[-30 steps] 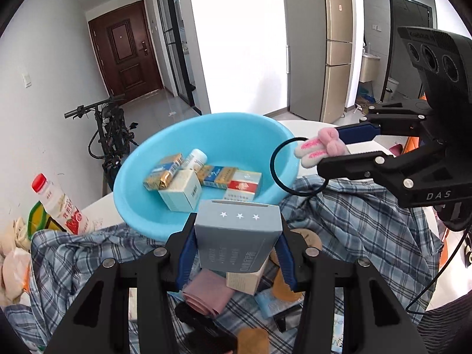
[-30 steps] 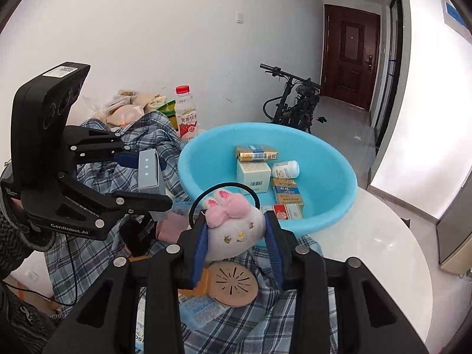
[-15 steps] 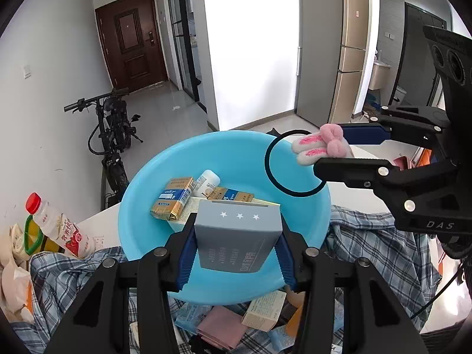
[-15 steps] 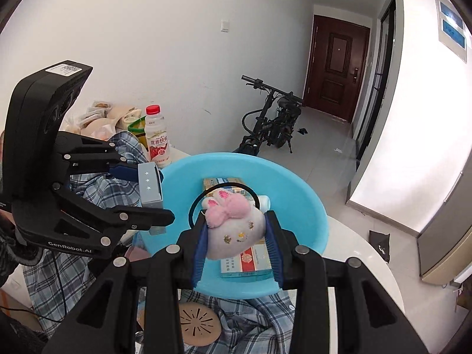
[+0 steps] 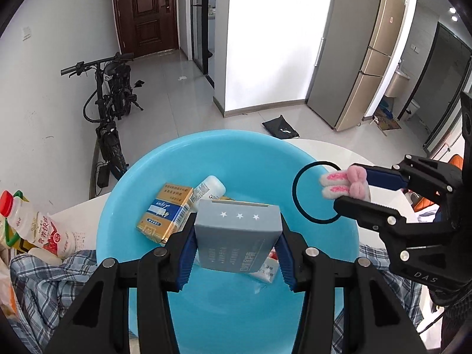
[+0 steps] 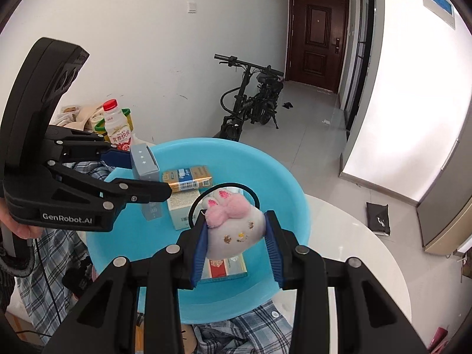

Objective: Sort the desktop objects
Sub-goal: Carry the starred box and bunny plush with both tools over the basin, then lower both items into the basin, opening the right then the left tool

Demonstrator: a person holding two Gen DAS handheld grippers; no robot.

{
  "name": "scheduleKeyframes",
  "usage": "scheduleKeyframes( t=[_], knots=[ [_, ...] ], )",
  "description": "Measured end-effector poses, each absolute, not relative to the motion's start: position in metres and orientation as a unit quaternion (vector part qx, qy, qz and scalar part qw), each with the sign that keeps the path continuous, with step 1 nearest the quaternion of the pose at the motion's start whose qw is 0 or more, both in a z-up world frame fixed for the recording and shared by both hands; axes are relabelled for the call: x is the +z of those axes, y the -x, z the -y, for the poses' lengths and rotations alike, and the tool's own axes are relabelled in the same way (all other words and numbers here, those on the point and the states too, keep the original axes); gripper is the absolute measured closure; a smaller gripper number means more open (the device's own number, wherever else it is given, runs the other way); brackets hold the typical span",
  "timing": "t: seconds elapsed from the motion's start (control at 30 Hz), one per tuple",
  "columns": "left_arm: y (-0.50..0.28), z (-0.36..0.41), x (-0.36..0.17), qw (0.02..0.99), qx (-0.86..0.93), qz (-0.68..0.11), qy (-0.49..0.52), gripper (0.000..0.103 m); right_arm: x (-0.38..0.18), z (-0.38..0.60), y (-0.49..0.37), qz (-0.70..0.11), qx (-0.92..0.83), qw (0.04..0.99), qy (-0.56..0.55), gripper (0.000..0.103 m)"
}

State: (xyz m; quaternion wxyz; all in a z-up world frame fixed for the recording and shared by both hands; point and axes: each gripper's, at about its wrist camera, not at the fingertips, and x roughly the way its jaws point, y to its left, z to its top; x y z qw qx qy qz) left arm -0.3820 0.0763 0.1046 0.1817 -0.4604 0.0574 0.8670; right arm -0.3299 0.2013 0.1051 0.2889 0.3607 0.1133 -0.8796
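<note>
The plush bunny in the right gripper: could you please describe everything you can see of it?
The plush bunny is a small, soft grey-white head with a fuzzy pink bow, pink-lined ears and a stitched face. A black elastic loop hangs from its ear end. The right gripper clamps it between blue pads, off the table, above the blue basin, facing that gripper's camera.

We are looking into a lived-in apartment: a dark wooden entry door (image 5: 145,11) is closing off a tiled hallway, an electric bike (image 5: 110,109) is leaning by the white wall, and a tall fridge (image 5: 365,59) is standing beyond the round white counter (image 6: 348,253).
</note>
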Motion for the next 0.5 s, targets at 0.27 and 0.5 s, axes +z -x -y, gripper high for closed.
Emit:
scheduleKeyframes(
  t=[0.27,0.5],
  knots=[
    [0.415,-0.107,0.081,0.174,0.854,-0.076,0.485,0.052,0.084,-0.202,0.361,-0.124,-0.869,0.271,-0.394,0.068],
    [0.449,-0.121,0.066,0.164,0.843,-0.086,0.505,0.052,0.067,-0.206,0.363,-0.137,-0.857,0.286,-0.407,0.068]
  ],
)
